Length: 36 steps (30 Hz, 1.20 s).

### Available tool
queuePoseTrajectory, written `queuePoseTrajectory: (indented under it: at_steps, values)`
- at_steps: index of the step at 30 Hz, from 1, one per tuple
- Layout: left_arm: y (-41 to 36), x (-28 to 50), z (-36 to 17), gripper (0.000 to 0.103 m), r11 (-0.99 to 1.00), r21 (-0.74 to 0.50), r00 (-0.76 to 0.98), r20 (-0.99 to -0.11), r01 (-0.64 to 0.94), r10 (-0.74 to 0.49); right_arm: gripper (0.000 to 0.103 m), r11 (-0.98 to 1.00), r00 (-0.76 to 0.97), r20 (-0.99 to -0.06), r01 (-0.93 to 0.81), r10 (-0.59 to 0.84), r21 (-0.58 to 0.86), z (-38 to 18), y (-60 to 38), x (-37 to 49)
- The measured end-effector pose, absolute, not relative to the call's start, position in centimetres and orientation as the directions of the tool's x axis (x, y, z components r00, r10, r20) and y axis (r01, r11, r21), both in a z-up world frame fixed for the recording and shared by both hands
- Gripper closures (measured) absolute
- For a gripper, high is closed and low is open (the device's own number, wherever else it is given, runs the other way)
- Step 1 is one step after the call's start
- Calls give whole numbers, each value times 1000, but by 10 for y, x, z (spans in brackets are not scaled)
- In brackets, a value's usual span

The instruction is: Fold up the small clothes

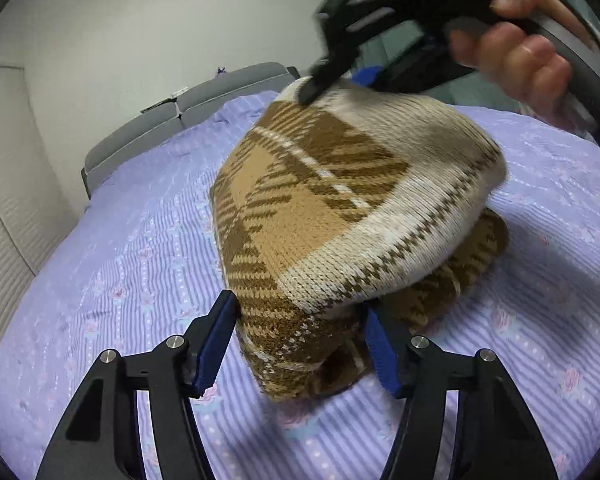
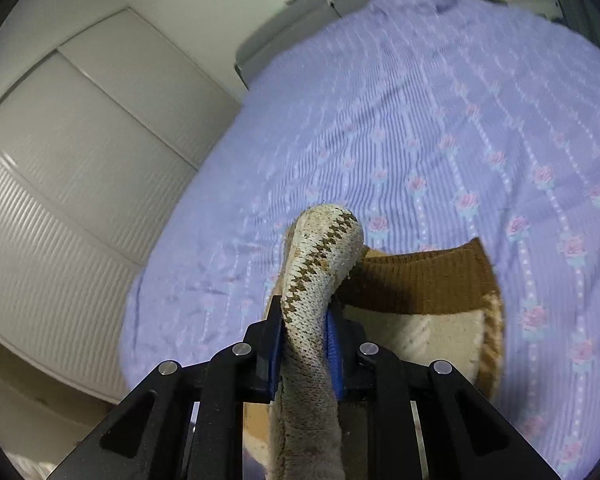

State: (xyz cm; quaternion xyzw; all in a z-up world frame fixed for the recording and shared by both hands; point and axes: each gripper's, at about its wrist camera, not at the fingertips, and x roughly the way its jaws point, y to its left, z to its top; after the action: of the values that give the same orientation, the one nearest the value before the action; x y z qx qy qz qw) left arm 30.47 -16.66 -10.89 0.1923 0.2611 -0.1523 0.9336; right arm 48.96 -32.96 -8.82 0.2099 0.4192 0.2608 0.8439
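A small knitted sweater (image 1: 332, 208) in brown, tan and cream check lies partly folded on the bed. My left gripper (image 1: 300, 332) has its jaws spread wide around the sweater's near folded corner, without pinching it. My right gripper (image 1: 320, 84) holds the far edge of the sweater lifted above the rest. In the right wrist view the right gripper (image 2: 302, 320) is shut on a cream and brown edge of the sweater (image 2: 320, 264), with the brown ribbed hem (image 2: 420, 280) lying below.
The lilac striped bedspread with pink roses (image 1: 120, 264) covers the bed. A grey headboard (image 1: 160, 128) stands at the far side. A white ribbed wardrobe (image 2: 80, 184) stands to the left of the bed.
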Motion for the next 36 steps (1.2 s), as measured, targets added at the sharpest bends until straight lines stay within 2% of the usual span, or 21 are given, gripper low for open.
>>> queuePoseTrajectory:
  at_steps: [8,20,22,24,27,33,36]
  values:
    - [-183,307,-107,46,865,297,820,-536,404,-199,84,784,573,-586,-174,573,596,-124,-385,470]
    - [-187,318,-106,48,810,305,771,-582,502,-259,83,877,564,-702,-88,435,473,-154,-381,478]
    - [-186,321,-106,48,807,292,757,-597,513,-265,76,876,590,-693,-52,415,480,-147,-382,469]
    - [-186,321,-105,48,806,287,753,-600,517,-269,61,887,633,-689,8,353,462,-137,-385,451]
    - [-189,318,-106,48,798,298,754,-599,524,-271,46,902,712,-662,94,234,421,-120,-385,400]
    - [-191,311,-110,48,774,325,750,-602,544,-274,36,806,757,-614,211,223,553,-134,-381,317]
    - [-192,308,-112,48,752,344,745,-606,563,-280,34,684,752,-588,260,299,681,-165,-385,303]
